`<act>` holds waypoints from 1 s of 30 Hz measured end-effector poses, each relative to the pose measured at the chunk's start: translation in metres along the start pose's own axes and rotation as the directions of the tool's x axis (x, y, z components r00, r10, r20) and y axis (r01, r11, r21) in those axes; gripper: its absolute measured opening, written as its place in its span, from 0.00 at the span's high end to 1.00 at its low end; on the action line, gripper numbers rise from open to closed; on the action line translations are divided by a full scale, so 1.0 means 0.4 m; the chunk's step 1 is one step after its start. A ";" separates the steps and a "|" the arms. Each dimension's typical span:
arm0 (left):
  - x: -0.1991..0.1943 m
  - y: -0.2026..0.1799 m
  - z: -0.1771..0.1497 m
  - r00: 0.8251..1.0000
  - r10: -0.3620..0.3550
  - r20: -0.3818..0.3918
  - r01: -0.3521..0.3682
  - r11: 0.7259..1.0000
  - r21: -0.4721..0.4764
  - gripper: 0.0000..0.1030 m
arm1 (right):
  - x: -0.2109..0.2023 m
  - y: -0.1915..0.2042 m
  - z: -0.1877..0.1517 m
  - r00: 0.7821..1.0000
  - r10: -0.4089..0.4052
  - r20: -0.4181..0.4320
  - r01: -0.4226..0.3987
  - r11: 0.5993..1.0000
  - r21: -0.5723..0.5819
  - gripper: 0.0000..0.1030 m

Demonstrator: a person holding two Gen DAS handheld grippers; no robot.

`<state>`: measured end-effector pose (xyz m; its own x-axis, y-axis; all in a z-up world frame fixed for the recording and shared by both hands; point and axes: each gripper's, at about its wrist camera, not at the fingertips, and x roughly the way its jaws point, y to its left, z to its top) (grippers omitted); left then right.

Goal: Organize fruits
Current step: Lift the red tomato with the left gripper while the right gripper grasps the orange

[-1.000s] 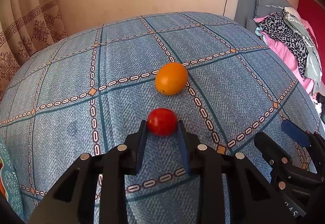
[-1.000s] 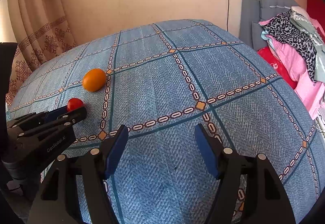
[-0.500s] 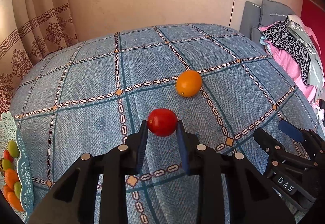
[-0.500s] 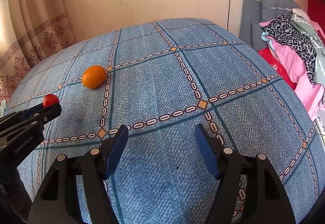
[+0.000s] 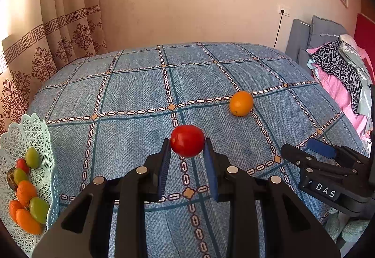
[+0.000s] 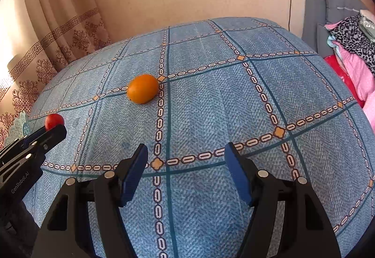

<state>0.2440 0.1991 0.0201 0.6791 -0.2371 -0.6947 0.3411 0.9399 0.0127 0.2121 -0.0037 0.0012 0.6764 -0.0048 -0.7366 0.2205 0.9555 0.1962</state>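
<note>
Left wrist view: I hold the red tomato clamped between the blue pads of my left gripper, lifted clear of the blue patterned cloth, presumably so it can travel to the lattice fruit basket at far left, which already contains green and orange fruit. My right gripper hangs spread wide and empty, aimed toward the orange fruit lying on the cloth. Legible markings: "DAS" on the right gripper body, "GenRobot.AI" on the left.
</note>
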 end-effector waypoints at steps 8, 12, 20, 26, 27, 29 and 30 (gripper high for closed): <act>0.008 0.043 0.001 1.000 -0.017 -0.007 0.016 0.998 -0.062 0.72 | 0.072 0.070 0.110 0.995 0.100 -0.008 -0.101 0.994 -0.031 0.34; 0.007 0.054 0.002 1.000 -0.014 -0.002 0.014 0.997 -0.077 0.72 | 0.118 0.108 0.141 0.995 0.102 -0.019 -0.103 0.991 -0.080 0.34; 0.009 0.054 -0.002 1.000 -0.019 -0.003 0.019 0.997 -0.081 0.72 | 0.187 0.136 0.162 0.997 0.071 -0.036 -0.074 0.991 -0.115 0.34; 0.014 0.057 0.001 1.000 -0.023 -0.005 0.022 0.997 -0.079 0.72 | 0.209 0.164 0.173 0.999 0.027 -0.035 -0.033 0.987 -0.156 0.48; 0.014 0.058 0.001 1.000 -0.022 -0.005 0.022 0.997 -0.080 0.72 | 0.209 0.167 0.172 0.999 0.027 -0.034 -0.032 0.986 -0.161 0.50; 0.016 0.061 0.001 1.000 -0.021 -0.006 0.021 0.996 -0.083 0.72 | 0.210 0.174 0.172 0.999 0.041 -0.034 -0.046 0.985 -0.167 0.56; 0.016 0.063 0.001 1.000 -0.021 -0.007 0.020 0.996 -0.085 0.72 | 0.208 0.174 0.170 0.998 0.046 -0.035 -0.051 0.984 -0.170 0.58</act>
<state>0.2573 0.2212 0.0161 0.6673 -0.2549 -0.6998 0.2981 0.9525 -0.0626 0.3315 0.0423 -0.0023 0.6606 0.0491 -0.7492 0.0630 0.9907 0.1204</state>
